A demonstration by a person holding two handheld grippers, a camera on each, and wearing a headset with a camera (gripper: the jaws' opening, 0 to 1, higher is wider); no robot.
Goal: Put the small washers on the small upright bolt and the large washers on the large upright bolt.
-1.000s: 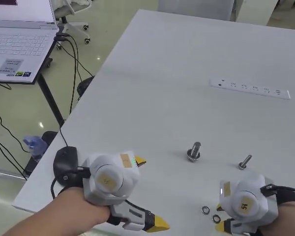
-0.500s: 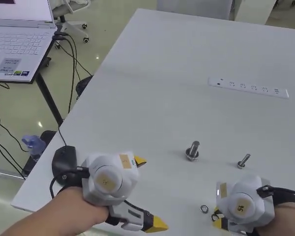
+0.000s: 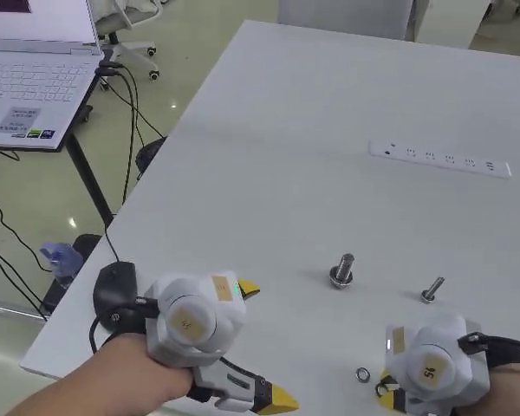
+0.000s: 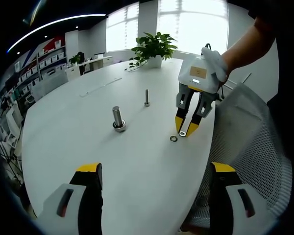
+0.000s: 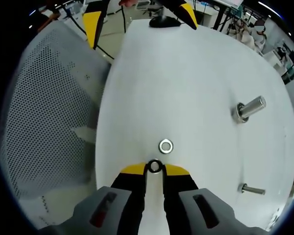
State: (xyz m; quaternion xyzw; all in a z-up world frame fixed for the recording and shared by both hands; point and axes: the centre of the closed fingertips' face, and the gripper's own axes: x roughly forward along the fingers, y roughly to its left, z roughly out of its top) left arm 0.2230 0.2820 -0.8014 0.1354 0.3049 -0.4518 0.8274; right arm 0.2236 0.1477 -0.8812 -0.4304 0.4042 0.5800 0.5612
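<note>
- Right gripper (image 5: 155, 169): held low over the near right part of the table. Its jaws are drawn almost together, with the yellow tips pinching a washer (image 5: 155, 166) across its rim. I cannot tell whether this washer is a small or a large one.
- Loose washer (image 5: 165, 146): lying flat on the table top just beyond the right gripper's tips, not touching them.
- Large upright bolt (image 3: 342, 270): standing on its head toward the middle of the table, farther off than the loose washer.
- Small upright bolt (image 3: 432, 289): standing to the right of the large upright bolt and apart from it, just beyond the right gripper.
- Left gripper (image 4: 154, 171): held at the near left, close to the table's near edge. Its jaws are spread wide with nothing between them, and it points across the table toward the right gripper.
- White table (image 3: 329, 130): rounded at its edges, and it bears both bolts, the loose washer and the power strip.
- Power strip (image 3: 439, 158): white, lying flat at the far right of the table, well beyond the bolts.
- Laptop (image 3: 35, 69): open on a separate stand off the table at the far left, with black cables (image 3: 130, 108) hanging below it.
- Potted plant (image 4: 154, 46): green, at the far end of the table as the left gripper view shows it.
- Mesh chair (image 5: 49, 107): pale and perforated, close beside the table's near edge
</note>
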